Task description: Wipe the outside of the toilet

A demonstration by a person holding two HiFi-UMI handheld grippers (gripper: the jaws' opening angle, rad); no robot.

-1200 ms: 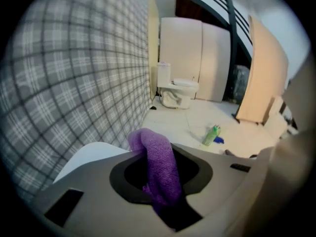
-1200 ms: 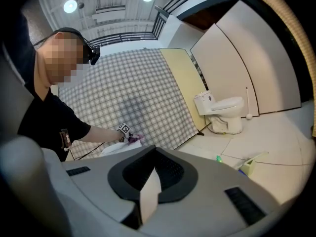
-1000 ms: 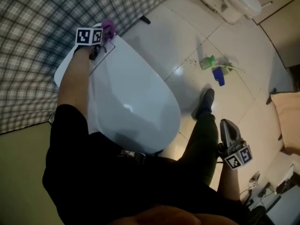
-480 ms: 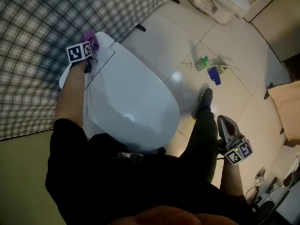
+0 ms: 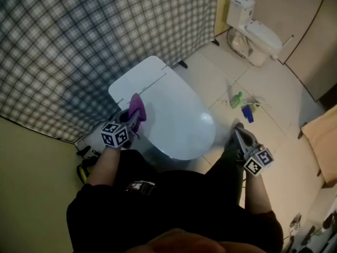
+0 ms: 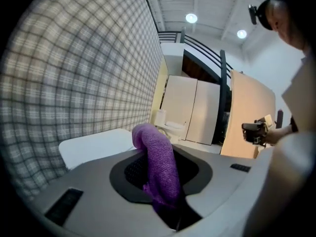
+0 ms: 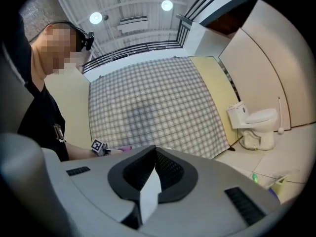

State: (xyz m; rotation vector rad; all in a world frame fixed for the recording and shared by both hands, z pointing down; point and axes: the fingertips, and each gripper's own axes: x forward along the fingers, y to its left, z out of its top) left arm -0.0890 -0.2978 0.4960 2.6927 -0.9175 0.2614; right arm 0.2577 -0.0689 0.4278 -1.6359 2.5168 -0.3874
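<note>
A white toilet [image 5: 152,88] w/ its lid [image 5: 181,115] down was seen in the middle of the head view, on a tiled floor [image 5: 274,83] & just beside a checked wall [image 5: 68,41]. A purple cloth [image 5: 136,107] was held tight in the L tongs [image 5: 131,120]: the 2 sides were pinched together on it, & the cloth stuck up past the tips & flopped over. The cloth was held at the lid's edge on the person's left, near the back of the toilet. Whether it touched the toilet couldn't be told. In the L tongs view the white lid was seen behind the cloth, w/ the checked wall at the left.

The R tongs [image 5: 240,137] were held on the other side, apart from the toilet & over the floor. Their 2 sides were closed together, & nothing was held btw them.

A green bottle [image 5: 235,99] & a small blue thing [image 5: 246,113] were seen lying on the floor, btw the toilet & a 2nd toilet [image 5: 255,33] far off by a pale wall [image 5: 279,4]. The bottom of the head view was filled by the person's dark clothes [image 5: 174,204].
</note>
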